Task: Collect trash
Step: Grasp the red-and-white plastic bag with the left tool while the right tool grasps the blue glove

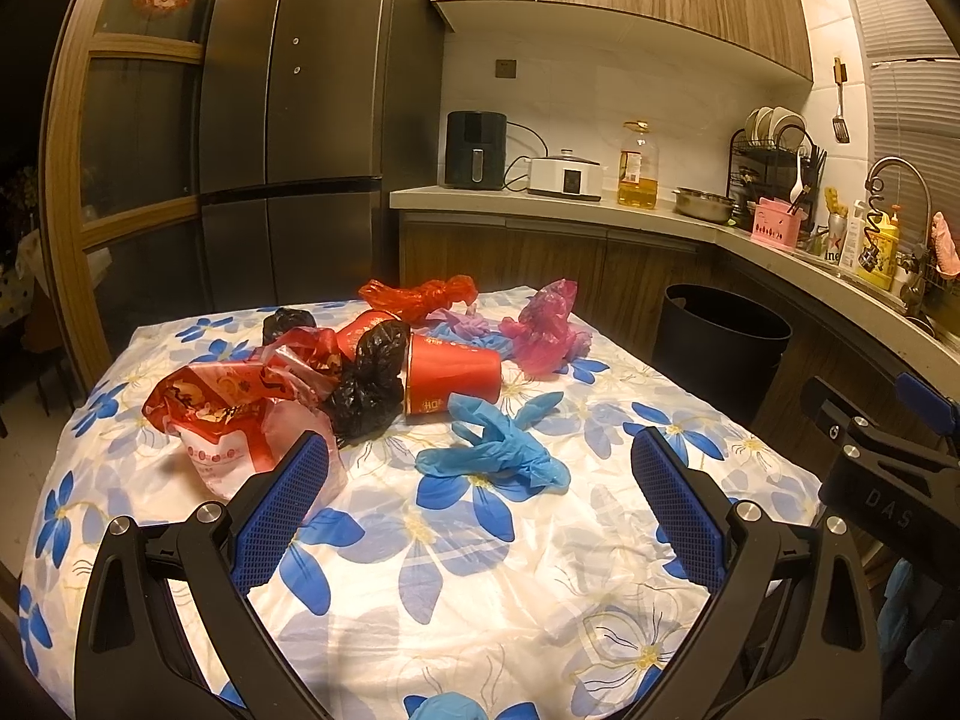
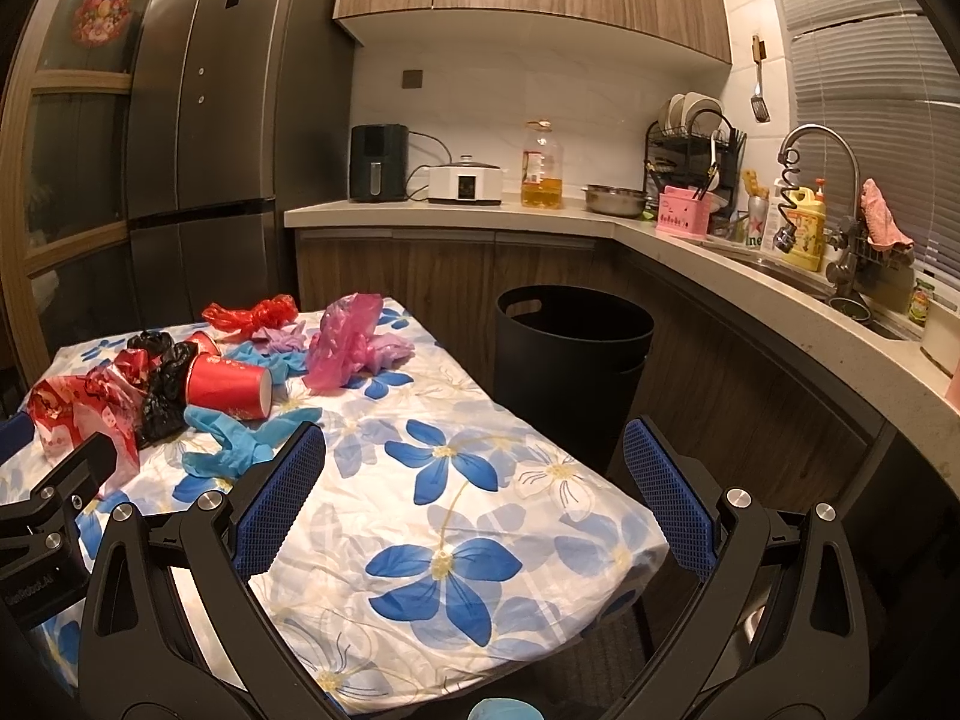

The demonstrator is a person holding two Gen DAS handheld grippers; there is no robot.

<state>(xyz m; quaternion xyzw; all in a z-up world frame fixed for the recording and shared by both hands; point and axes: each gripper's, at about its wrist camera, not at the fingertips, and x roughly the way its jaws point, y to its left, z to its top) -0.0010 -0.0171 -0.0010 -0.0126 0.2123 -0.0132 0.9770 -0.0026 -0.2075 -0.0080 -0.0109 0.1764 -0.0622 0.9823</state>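
While both the left tongs (image 1: 480,486) and right tongs (image 2: 474,480) gape wide and empty, trash litters the table (image 1: 540,570) beside the black bin (image 2: 570,354).

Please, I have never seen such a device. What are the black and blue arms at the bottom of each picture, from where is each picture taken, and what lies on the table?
They are two hand-held grippers, each with a camera looking along its fingers. One picture is from the left gripper, the other from the right gripper. Both are open and hold nothing. On the flowered tablecloth lies trash: a blue glove, a red paper cup on its side, black, red and pink plastic bags. A black bin stands beside the table.
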